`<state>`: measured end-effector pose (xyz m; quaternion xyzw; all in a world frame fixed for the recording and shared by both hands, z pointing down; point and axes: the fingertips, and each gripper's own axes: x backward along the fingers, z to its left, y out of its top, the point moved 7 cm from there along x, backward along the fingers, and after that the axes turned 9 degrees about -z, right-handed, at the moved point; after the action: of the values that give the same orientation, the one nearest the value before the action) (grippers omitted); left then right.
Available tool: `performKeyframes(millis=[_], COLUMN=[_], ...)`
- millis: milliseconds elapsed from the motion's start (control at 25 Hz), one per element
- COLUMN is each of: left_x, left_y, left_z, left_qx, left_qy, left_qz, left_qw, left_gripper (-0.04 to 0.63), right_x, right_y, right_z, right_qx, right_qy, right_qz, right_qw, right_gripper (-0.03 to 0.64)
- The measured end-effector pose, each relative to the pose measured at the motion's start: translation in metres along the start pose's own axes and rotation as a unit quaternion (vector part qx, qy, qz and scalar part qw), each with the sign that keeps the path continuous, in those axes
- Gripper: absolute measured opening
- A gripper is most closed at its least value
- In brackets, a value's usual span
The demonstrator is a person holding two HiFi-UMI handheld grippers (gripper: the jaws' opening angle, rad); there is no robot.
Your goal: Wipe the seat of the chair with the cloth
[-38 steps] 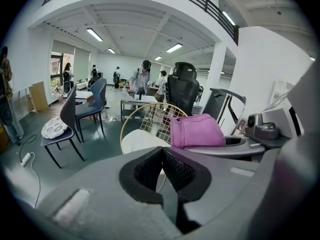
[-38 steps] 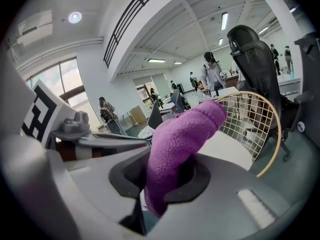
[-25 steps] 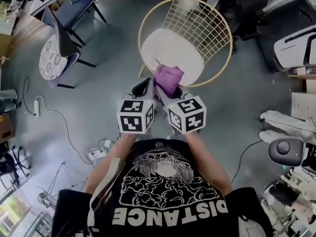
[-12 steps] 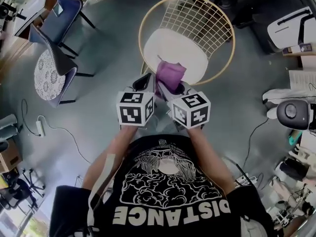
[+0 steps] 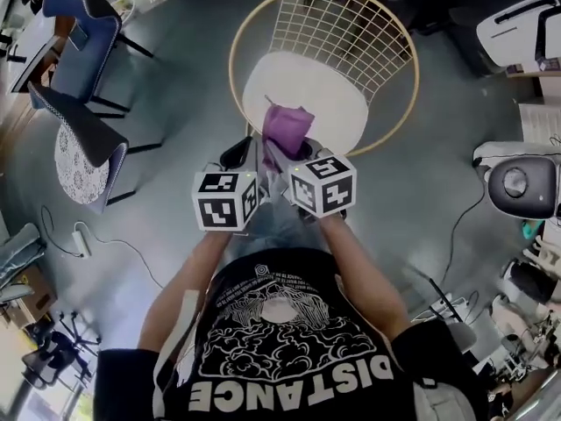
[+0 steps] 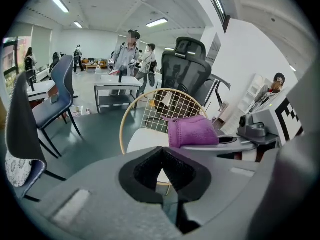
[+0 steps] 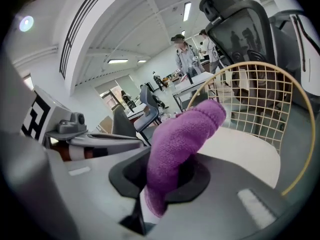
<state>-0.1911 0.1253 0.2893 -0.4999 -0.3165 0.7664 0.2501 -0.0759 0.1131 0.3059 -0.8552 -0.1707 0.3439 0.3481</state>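
Observation:
The chair (image 5: pixel 386 33) has a gold wire back and a round white seat (image 5: pixel 324 90). It stands on the floor just ahead of me. A purple cloth (image 5: pixel 285 128) hangs over the seat's near edge, pinched in my right gripper (image 5: pixel 279 152), which is shut on it. In the right gripper view the cloth (image 7: pixel 180 139) sticks up from between the pads, with the seat (image 7: pixel 240 149) behind. My left gripper (image 5: pixel 241 154) is shut and holds nothing; it sits beside the right one, to its left. In the left gripper view the cloth (image 6: pixel 192 130) shows to the right, in front of the chair (image 6: pixel 150 116).
Two blue chairs (image 5: pixel 83 24) and a grey patterned one (image 5: pixel 79 143) stand at the left. A black office chair (image 6: pixel 185 66) stands behind the wire chair. Machines and cables (image 5: pixel 517 182) crowd the right side. People stand at tables (image 6: pixel 117 84) far back.
Both grippers and the cloth have shifted a little left and forward in the head view; the cloth now lies further over the seat's near edge. The grip on it is unchanged.

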Motion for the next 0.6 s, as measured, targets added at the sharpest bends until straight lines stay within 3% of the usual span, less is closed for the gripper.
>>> performKeyframes(millis=[280,600], left_x=[-0.074,-0.144], left_y=[0.009,0.015], left_z=[0.022,0.053], left_qx=[0.015,0.044], left_qy=[-0.009,0.002], left_qz=[0.051,0.077], left_qw=[0.9985,0.996], left_gripper=[-0.006,-0.002], right_x=[-0.07,-0.169], right_y=[0.009,0.002], right_z=[-0.058,-0.121], right_qx=[-0.042,-0.091], right_qy=[0.007,0.031], right_qz=[0.033,0.046], right_qw=[0.999,0.994], right_gripper=[0.064,0.064])
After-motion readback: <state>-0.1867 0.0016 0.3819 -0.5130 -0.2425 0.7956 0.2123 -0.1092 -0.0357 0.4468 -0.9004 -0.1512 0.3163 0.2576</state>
